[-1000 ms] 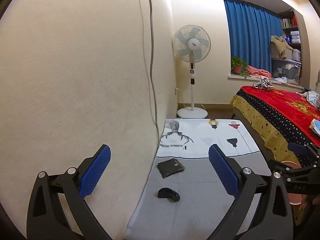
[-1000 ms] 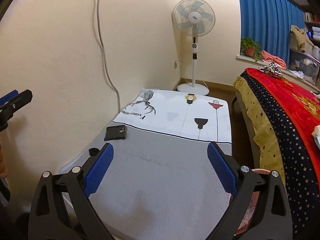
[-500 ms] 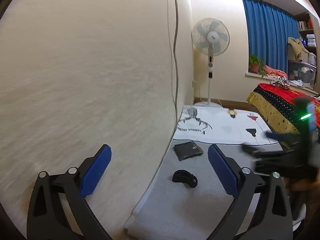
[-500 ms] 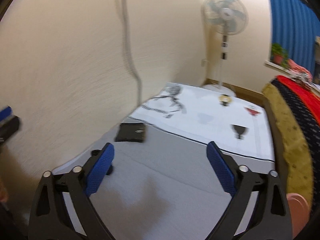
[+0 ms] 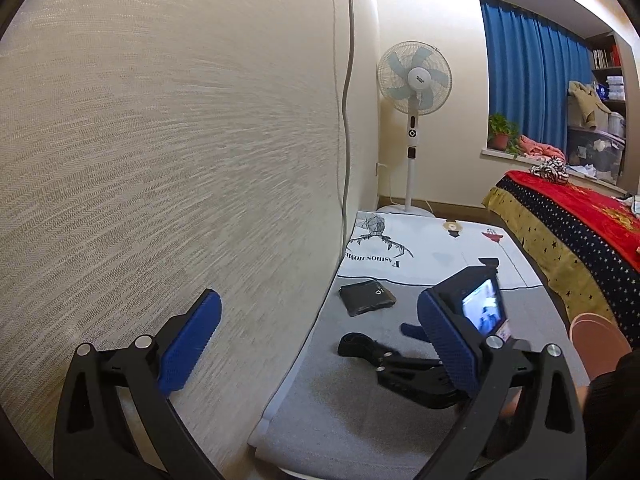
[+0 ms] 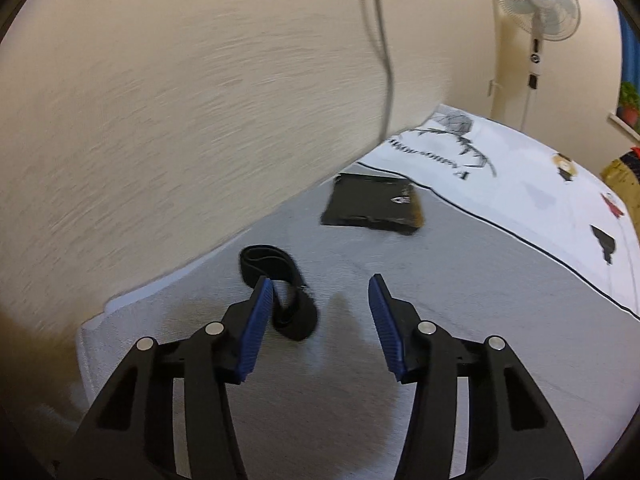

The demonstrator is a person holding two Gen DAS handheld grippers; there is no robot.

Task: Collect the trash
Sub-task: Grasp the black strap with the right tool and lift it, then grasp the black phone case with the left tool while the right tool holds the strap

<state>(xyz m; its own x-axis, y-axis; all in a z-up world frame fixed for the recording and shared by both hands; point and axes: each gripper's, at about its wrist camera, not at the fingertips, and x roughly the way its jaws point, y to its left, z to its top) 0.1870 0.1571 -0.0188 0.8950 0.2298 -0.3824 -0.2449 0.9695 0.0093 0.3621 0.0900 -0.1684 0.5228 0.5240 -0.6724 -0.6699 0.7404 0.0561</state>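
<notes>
Right wrist view shows the right gripper [image 6: 320,312] angled down over a grey mat [image 6: 460,300] laid on the floor against the wall [image 6: 180,100]. Its jaws have just been closing and now stand about half apart, with nothing pressed between the blue pads. A black curled strap-like scrap [image 6: 280,288] lies on the mat just ahead of the left pad, partly overlapped by it in the picture; whether pad and scrap touch I cannot tell, as the frame is motion-blurred. The scrap sits left of the gap's centre, so the gripper probably needs to shift that way before it can close on it. Beyond it, close to the wall, lies a flat black pouch [image 6: 374,206], near the edge of a white printed sheet [image 6: 520,184].

From the left wrist view, the left gripper [image 5: 316,336] hangs level-ish beside the wall, jaws wide apart and empty, held back, likely to leave room for the other hand. The right gripper [image 5: 404,340] reaches in low from the right, its tips at the black scrap [image 5: 356,346]; the pouch [image 5: 366,296] lies just past. A pink bin rim [image 5: 592,328] shows at the right beside the bed [image 5: 580,224], a likely place for the trash. A standing fan [image 5: 414,80] is well apart at the far wall.
</notes>
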